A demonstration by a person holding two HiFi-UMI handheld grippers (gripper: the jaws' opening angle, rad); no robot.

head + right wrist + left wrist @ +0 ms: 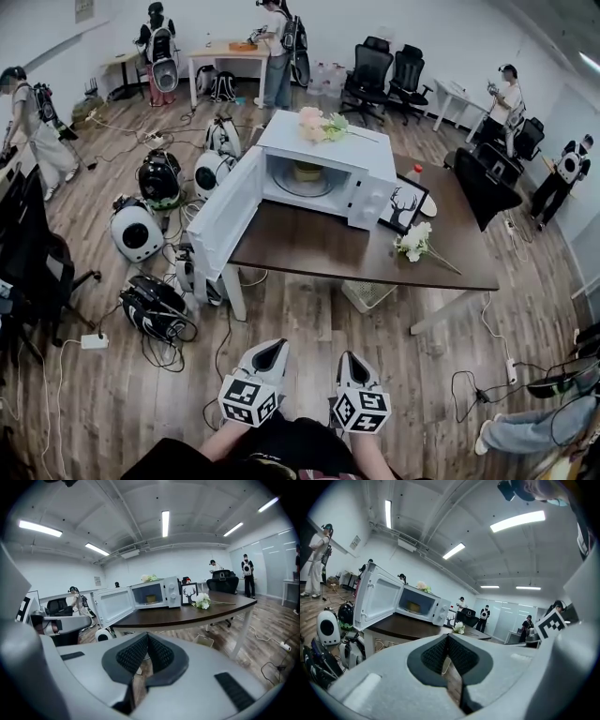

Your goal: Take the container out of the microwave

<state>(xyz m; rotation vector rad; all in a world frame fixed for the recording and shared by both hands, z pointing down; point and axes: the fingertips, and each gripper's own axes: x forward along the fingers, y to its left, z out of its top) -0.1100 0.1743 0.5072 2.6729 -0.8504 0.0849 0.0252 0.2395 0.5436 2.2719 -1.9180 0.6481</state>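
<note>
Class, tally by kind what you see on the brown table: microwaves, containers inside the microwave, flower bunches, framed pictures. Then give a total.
Microwave: 1
Container inside it: 1
Flower bunches: 2
Framed picture: 1
Total: 5

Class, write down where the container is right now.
Head view, upper centre: the container sits inside the open microwave, at the left end of the table, just below the flowers lying on the microwave's top.
</note>
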